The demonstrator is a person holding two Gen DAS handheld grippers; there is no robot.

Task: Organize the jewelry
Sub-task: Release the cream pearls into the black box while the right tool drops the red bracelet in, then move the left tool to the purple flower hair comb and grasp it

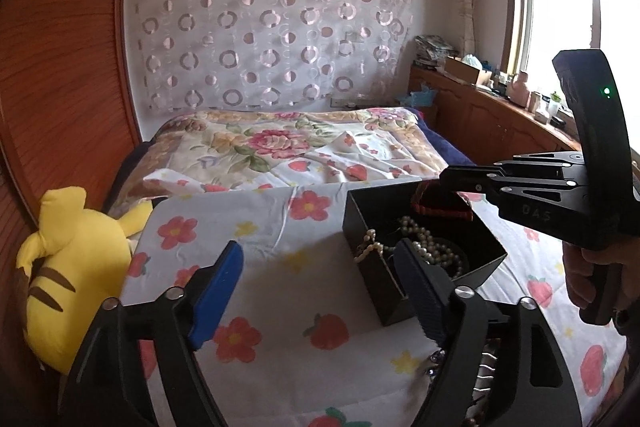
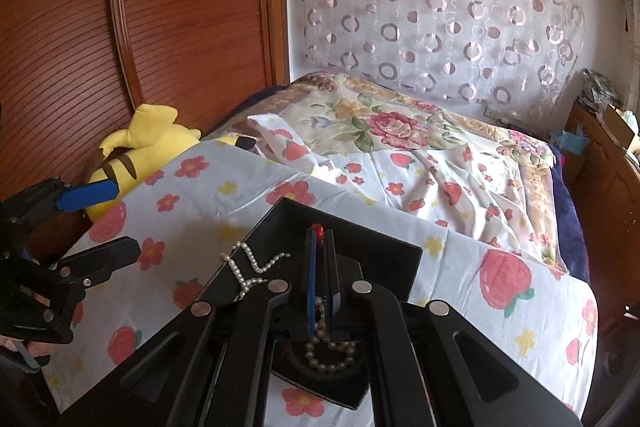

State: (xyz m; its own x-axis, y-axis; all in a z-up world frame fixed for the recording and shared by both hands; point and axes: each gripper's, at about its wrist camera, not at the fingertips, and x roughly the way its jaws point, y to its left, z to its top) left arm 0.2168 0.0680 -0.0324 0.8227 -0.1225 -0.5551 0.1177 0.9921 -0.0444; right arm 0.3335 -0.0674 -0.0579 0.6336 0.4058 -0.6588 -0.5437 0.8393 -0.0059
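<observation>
Spilling over the near-left rim of the black box [image 2: 384, 255] on the flower-print cloth [image 2: 460, 291], pearl necklace [image 2: 248, 267] coils inside it too, right gripper [image 2: 320, 259] pinched together on a red bead item [image 2: 317, 228] above the box, left gripper [image 1: 320, 279] spread wide beside it, yellow plush [image 1: 76, 267] at the cloth's left.

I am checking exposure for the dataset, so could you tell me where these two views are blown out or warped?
Left wrist view: the window at right is overexposed to white, and the wardrobe bows with fisheye distortion. Right wrist view: evenly lit, no glare; the wardrobe panel curves strongly, and dark vignetting fills the corners.
</observation>
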